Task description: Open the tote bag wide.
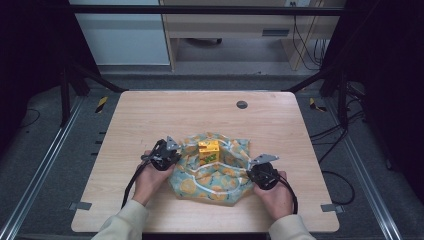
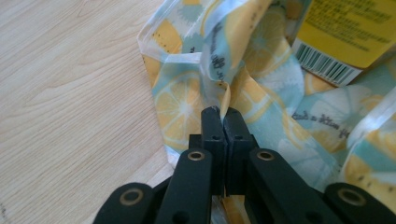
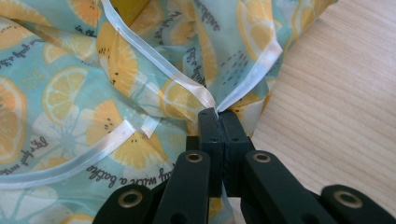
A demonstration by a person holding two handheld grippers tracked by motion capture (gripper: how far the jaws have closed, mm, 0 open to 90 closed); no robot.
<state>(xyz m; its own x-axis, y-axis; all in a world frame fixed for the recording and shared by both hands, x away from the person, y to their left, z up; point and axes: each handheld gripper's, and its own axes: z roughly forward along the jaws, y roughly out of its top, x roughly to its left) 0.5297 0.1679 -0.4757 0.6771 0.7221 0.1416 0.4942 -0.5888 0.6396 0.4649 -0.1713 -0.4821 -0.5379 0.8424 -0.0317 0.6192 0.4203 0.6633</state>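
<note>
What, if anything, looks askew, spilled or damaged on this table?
Nothing stands out. The yellow box stands upright on the lemon-print cloth, which is rumpled because the left gripper and right gripper each pinch an edge. No spill or tear shows.

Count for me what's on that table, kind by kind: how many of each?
Cloth, lemon print: 1
Box, yellow, standing on the cloth: 1
Grippers, each shut on a cloth edge: 2, left gripper and right gripper
Total: 4
</note>
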